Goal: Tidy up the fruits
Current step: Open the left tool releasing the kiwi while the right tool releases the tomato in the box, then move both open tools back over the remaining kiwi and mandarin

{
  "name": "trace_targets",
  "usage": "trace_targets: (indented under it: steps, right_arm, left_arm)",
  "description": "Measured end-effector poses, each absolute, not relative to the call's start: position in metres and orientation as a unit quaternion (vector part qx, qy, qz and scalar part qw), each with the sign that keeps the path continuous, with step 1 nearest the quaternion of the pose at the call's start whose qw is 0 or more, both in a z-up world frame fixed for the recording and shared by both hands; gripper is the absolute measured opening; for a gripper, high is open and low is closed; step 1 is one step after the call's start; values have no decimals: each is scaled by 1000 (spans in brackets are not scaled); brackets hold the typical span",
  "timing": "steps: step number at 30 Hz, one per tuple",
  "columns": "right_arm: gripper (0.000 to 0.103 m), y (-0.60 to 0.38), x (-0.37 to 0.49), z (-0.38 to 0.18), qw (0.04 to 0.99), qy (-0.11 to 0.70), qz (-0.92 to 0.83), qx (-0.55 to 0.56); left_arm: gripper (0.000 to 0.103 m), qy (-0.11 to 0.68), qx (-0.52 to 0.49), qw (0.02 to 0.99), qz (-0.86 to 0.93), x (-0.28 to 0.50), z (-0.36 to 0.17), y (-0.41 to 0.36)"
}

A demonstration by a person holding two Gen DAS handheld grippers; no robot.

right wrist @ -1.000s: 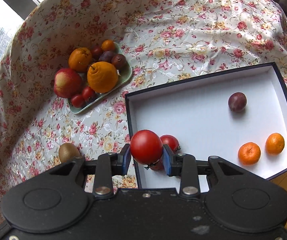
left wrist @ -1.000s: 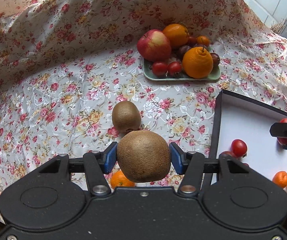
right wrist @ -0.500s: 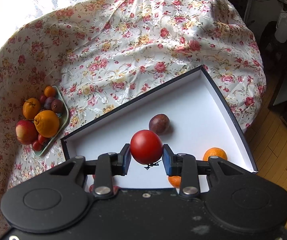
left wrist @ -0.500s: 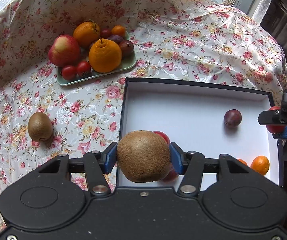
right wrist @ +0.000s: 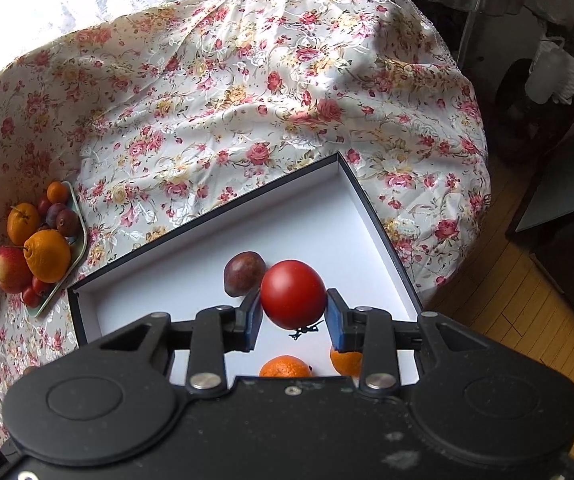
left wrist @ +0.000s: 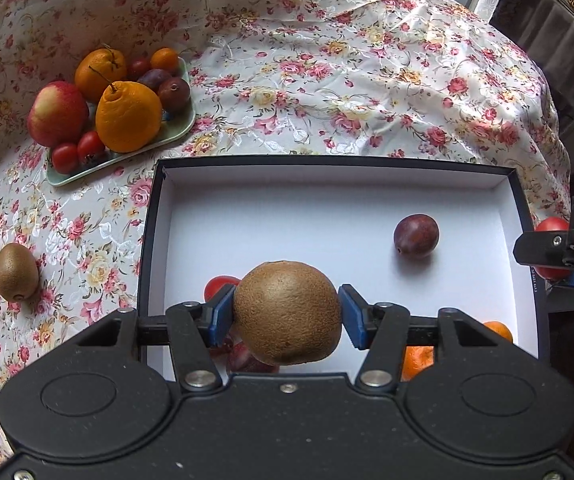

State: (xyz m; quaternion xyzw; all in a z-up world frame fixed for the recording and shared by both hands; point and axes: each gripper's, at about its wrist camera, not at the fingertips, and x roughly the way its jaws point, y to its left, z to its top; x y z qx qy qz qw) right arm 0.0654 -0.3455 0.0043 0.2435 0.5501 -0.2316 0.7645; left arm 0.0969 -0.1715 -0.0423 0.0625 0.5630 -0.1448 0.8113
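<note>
My left gripper (left wrist: 287,314) is shut on a brown kiwi (left wrist: 287,308) and hangs over the near left part of a white box with a dark rim (left wrist: 327,160). My right gripper (right wrist: 293,312) is shut on a red tomato (right wrist: 293,298) above the box's right side (right wrist: 319,220); in the left wrist view it juts in at the right edge (left wrist: 559,252). In the box lie a dark plum (left wrist: 416,237), two mandarins (right wrist: 285,367) and red tomatoes (left wrist: 219,286) partly hidden under my left fingers. A second kiwi (left wrist: 16,277) lies on the cloth left of the box.
A green plate (left wrist: 175,132) at the back left holds an apple (left wrist: 58,114), oranges, plums and small tomatoes. The flowered cloth (right wrist: 247,100) drapes over the table's right edge, beyond which lie a wooden floor (right wrist: 507,280) and dark furniture.
Both grippers have swung to the right, from the cloth and the box's left edge to over the box. Each keeps its fruit. The plate and the loose kiwi have slid left in view.
</note>
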Motion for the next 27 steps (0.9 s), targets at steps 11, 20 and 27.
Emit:
trace_targets:
  steps: [11, 20, 27]
  right_arm:
    - [37, -347, 67, 6, 766, 555, -210, 248]
    - [37, -344, 70, 0, 751, 571, -216, 251]
    - [37, -342, 72, -7, 730, 588, -224, 267]
  left_arm:
    - [60, 539, 73, 826, -149, 95, -35, -174]
    - [60, 558, 60, 818, -126, 101, -38, -160]
    - [60, 565, 53, 816, -111, 104, -38, -146]
